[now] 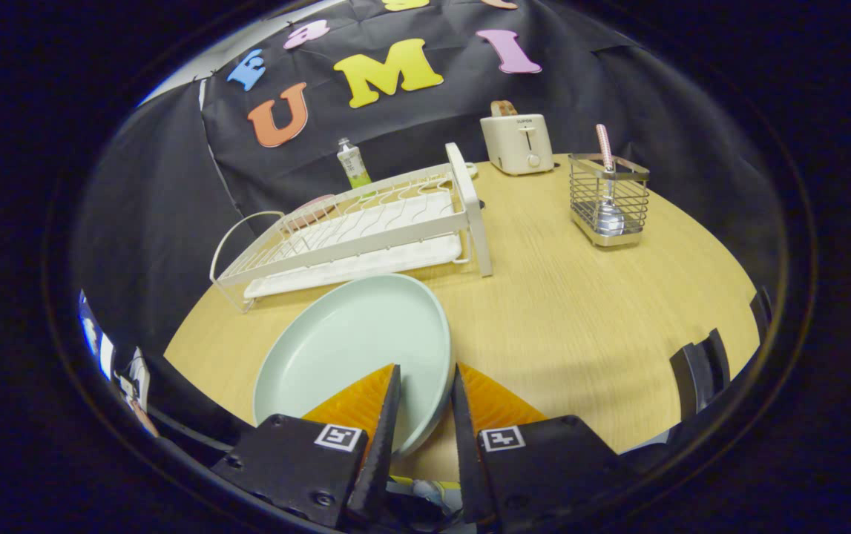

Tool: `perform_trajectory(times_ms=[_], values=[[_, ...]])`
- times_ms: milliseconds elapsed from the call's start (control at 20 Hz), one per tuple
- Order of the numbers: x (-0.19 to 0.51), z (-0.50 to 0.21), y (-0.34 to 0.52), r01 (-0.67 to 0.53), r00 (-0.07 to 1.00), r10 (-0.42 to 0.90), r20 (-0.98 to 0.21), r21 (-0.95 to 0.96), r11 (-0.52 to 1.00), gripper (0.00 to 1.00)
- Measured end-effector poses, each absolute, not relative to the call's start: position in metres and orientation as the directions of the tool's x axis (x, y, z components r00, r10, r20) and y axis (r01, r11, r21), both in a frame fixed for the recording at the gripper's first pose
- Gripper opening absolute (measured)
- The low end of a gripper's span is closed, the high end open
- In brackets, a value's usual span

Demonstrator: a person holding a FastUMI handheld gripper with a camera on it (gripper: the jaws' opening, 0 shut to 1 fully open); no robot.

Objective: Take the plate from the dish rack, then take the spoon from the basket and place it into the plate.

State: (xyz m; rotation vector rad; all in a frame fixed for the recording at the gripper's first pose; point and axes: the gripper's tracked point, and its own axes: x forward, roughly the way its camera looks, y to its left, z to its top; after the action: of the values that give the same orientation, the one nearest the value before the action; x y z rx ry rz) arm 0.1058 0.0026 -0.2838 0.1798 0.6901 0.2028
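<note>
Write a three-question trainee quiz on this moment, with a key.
1. True or false: the plate stands in the rack.
2. Where is the spoon? A) on the plate B) in the basket C) beside the toaster on the table
3. What sits between the fingers of the gripper?

Key:
1. False: it lies on the table in front of the rack.
2. B: it stands upright in the basket, handle up.
3. The plate's near rim, with one finger on each side; whether both press on it is not clear.
</note>
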Motion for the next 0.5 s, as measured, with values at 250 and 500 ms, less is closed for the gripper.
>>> perform_trajectory(times_ms=[250,500], values=[[0.112,-0.266,-0.024,-0.168,0.805,0.247,-0.54,0.193,0.967,0.66],[0.132,-0.23,-0.073,-0.152,0.902,0.164,-0.4,0.061,0.986,1.0]])
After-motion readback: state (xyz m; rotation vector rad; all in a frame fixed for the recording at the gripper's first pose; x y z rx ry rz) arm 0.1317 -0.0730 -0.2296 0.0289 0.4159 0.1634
